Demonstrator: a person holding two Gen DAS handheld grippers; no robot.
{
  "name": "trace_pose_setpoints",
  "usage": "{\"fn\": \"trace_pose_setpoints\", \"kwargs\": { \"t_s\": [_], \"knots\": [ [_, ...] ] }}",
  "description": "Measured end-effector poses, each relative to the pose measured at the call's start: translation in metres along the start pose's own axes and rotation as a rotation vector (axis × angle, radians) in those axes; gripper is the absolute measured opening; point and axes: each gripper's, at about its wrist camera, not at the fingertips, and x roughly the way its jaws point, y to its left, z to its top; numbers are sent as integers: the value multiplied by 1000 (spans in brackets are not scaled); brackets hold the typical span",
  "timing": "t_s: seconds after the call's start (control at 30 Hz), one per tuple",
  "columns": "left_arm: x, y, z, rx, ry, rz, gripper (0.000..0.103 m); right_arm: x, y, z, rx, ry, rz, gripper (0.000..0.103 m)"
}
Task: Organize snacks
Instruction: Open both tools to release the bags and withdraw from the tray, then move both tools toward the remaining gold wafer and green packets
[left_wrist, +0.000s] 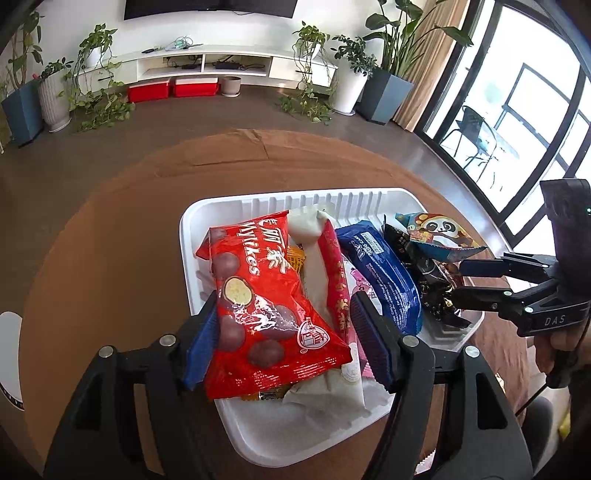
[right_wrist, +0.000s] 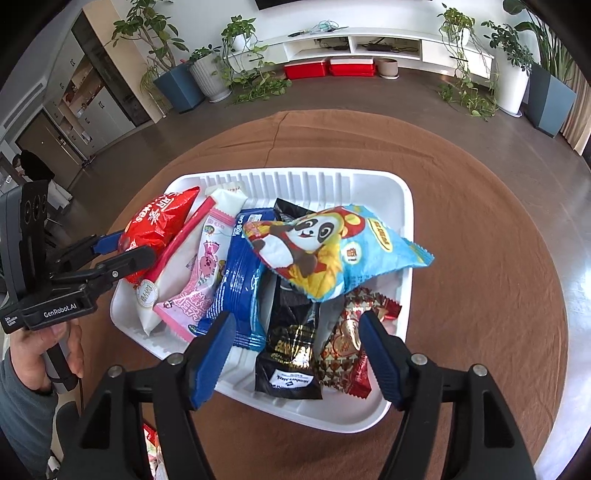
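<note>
over the tray (right_wrist: 402, 206) — both tongs agape

White tray (right_wrist: 404, 236) sits on brown-clothed round table (right_wrist: 480, 258).

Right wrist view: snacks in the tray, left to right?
red Mylikes bag → white pack with a red strip → pink pig pack → blue pack → black pack → red-and-gold pack. The panda bag lies over the middle ones, so it is left out of the order.
</note>
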Motion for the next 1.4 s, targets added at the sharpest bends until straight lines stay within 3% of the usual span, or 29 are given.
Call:
{"fn": "trace_pose_setpoints", "kwargs": {
  "t_s": [0.07, 0.2, 0.33, 0.43, 0.67, 1.0, 1.17, 1.4],
  "knots": [
    [0, -1, 0, 0, 0, 1, 67, -2, -1, -2, 6, -7, 6, 72],
    [-8, -3, -5, 4, -9, 1, 79, -7, 2, -7, 15, -26, 27, 72],
    [-21, -11, -14, 13, -26, 2, 95, -15, 7, -11, 24, -58, 46, 84],
    [-35, -14, -23, 6, -52, 5, 101, -23, 10, -16, 41, -76, 62, 86],
    [-81, -24, -62, 5, -107, 20, 102, -61, 21, -45, 51, -166, 64, 87],
    [-140, -58, -165, -32, -98, 10, 102, -96, 35, -147, 122, -256, 22, 87],
    [-147, -82, -211, -95, -53, 1, 102, -96, 40, -193, 187, -263, 23, 87],
    [-124, -119, -239, -49, 28, 48, 102, -94, 48, -213, 205, -258, 30, 87]
  ]
}}
